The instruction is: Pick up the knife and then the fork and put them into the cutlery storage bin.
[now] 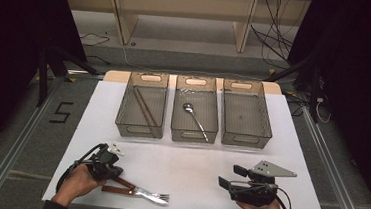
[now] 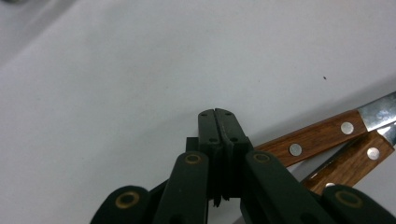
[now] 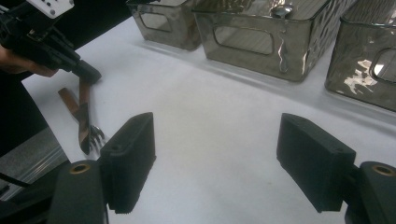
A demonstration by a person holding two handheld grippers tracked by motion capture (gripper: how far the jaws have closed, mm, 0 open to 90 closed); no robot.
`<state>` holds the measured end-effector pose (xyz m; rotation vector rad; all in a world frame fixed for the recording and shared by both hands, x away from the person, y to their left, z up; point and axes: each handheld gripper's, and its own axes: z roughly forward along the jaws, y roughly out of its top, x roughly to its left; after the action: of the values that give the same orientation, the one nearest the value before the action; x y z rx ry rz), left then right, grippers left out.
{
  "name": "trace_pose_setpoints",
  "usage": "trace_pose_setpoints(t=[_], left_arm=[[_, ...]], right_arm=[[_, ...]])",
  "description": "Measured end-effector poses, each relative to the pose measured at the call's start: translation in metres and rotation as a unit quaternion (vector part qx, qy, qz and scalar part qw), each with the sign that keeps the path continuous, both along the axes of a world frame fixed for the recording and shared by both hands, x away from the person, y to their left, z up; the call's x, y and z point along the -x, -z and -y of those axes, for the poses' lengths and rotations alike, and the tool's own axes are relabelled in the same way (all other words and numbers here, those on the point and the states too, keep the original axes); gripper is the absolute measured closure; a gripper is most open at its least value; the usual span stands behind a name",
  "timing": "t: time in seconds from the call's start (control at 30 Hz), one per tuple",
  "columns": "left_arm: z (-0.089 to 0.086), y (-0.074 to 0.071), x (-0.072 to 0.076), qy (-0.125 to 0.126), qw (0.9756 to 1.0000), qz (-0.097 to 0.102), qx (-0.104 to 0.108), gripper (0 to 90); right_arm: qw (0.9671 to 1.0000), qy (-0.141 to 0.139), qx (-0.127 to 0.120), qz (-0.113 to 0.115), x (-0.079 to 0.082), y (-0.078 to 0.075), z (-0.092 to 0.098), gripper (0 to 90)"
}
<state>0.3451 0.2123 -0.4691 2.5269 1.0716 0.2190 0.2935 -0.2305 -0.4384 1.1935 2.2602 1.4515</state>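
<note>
Reaching stage: left gripper point(image 1: 114, 170) closed on nothing, just beside wooden-handled forks point(image 1: 139, 191) lying on surface point(image 1: 188, 165) at near left, right gripper point(image 1: 229, 177) wide open and empty; next, opening over a handle.

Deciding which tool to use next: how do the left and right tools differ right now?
The left tool has its jaws shut with nothing between them; the right tool has its jaws wide apart. The left tool sits right over the wooden-handled forks near the table's front edge; the right tool hovers over bare white table, away from any cutlery. Both are hand-held, black and holding nothing.
</note>
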Motion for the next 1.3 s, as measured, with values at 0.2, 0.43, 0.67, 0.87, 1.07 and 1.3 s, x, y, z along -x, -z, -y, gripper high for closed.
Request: trace_pose_setpoints(t=[0.2, 0.43, 0.67, 0.87, 1.07, 1.3], left_arm=[[0.0, -0.001, -0.002, 0.006, 1.0, 0.002, -0.004, 79.5], [0.003, -0.02, -0.002, 0.044, 0.9987, 0.024, 0.002, 49.7], [0.013, -0.032, -0.002, 0.109, 0.9929, 0.014, -0.044, 27.6], [0.019, -0.029, -0.003, 0.143, 0.9876, -0.004, -0.065, 23.8], [0.022, -0.023, -0.007, 0.168, 0.982, -0.027, -0.083, 22.4], [0.025, -0.017, -0.011, 0.19, 0.9756, -0.049, -0.098, 24.9]], right_arm=[[1.0, 0.0, -0.001, 0.001, 0.0, 0.0, 0.0, 28.6], [1.0, -0.001, -0.003, -0.001, 0.0, 0.0, -0.001, 28.6], [1.0, -0.003, -0.002, 0.0, 0.0, 0.0, -0.001, 28.6], [1.0, -0.004, -0.003, 0.0, 0.0, 0.0, -0.001, 28.6], [1.0, -0.005, -0.002, -0.001, 0.0, 0.001, -0.001, 28.6], [1.0, -0.005, 0.0, -0.001, 0.0, 0.001, -0.002, 28.6]])
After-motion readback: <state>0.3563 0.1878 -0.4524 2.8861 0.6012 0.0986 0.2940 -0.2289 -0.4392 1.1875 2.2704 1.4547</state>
